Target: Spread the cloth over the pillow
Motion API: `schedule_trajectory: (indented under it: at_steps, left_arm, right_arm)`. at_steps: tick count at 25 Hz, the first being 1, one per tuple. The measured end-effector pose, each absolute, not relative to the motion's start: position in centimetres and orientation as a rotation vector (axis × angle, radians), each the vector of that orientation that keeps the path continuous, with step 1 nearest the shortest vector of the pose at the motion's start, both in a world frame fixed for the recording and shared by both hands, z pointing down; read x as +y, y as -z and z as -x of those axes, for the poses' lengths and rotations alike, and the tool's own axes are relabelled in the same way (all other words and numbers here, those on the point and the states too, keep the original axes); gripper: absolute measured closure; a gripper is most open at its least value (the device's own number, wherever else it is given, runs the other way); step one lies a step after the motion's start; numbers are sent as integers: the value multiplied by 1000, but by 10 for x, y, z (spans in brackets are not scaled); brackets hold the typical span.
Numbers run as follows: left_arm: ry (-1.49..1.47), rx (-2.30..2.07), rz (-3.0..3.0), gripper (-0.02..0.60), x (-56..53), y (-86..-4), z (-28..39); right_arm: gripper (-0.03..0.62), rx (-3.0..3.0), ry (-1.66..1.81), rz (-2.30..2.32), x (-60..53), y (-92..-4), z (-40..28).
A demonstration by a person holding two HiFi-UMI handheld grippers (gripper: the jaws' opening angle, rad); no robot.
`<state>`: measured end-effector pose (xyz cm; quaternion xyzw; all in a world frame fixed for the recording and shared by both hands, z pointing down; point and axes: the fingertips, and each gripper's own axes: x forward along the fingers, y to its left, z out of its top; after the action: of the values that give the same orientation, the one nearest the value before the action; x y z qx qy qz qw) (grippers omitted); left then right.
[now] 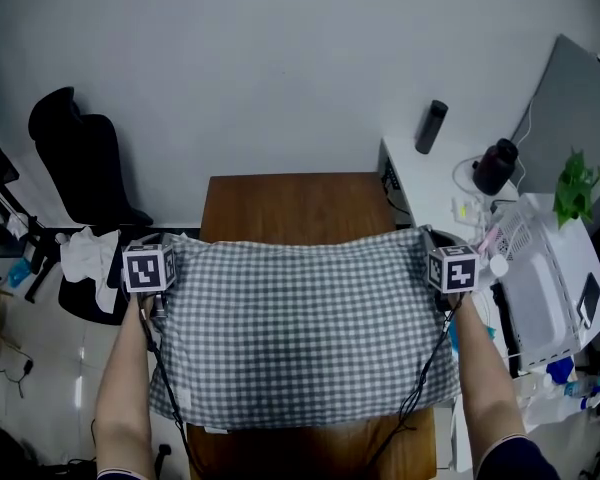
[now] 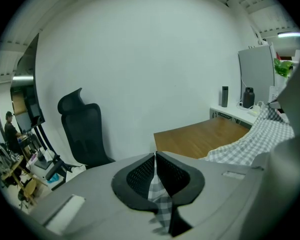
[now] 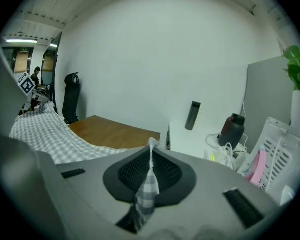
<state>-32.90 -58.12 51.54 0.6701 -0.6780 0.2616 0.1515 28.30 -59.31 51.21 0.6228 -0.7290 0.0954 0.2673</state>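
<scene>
**Gingham cloth held taut by two corners above wooden bench**

A soft, grey-and-white gingham cloth [image 1: 300, 333] hangs stretched between two hand-held tools over a brown wooden bench [image 1: 295, 203]. The left tool [image 2: 155, 174] is clamped on one far corner, a thin fold of the checked fabric pinched between its black, ribbed pads [image 2: 140, 174]. The right tool [image 3: 150, 169] is closed on the other far corner in the same way, a strip of the weave trailing down from its jaws.

The far edge of the gingham cloth sags slightly between the two tools, and its surface swells gently in the middle. The pillow cannot be made out beneath it. Both side edges spill past the sides of the bench, while the near edge lies across the bench's near end. The smooth far end of the bench is bare, and behind it stands a plain white wall.

To the left there is open floor, with a black mesh office chair [image 1: 80, 158] well apart. Just beside the bench on the right is a white desk [image 1: 425, 193] carrying a dark cylindrical flask [image 1: 432, 126], a black bottle [image 1: 495, 166] and a leafy green plant [image 1: 578, 188].
</scene>
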Motion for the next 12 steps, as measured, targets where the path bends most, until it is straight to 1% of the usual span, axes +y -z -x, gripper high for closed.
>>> schedule_trajectory:
  at_steps: [8,10,11,12]
  left_arm:
    - [-779,-1950,-1864,554,-582,-537,338]
    - [-752,-1961,-1873,527,-583,-534,338]
    - [-729,-1968,-1887,498,-584,-530,337]
    - [-706,-1974,-1905,461,-585,-525,336]
  right_arm:
    - [560,-1898,-253,-1719,-595,-525,-293]
    - [556,-1886,-235,-1742,-596,-523,-295]
    - [550,-1891,-224,-1743,-596,-521,-295]
    - [496,-1901,-216,-1743,-596,-519,-294]
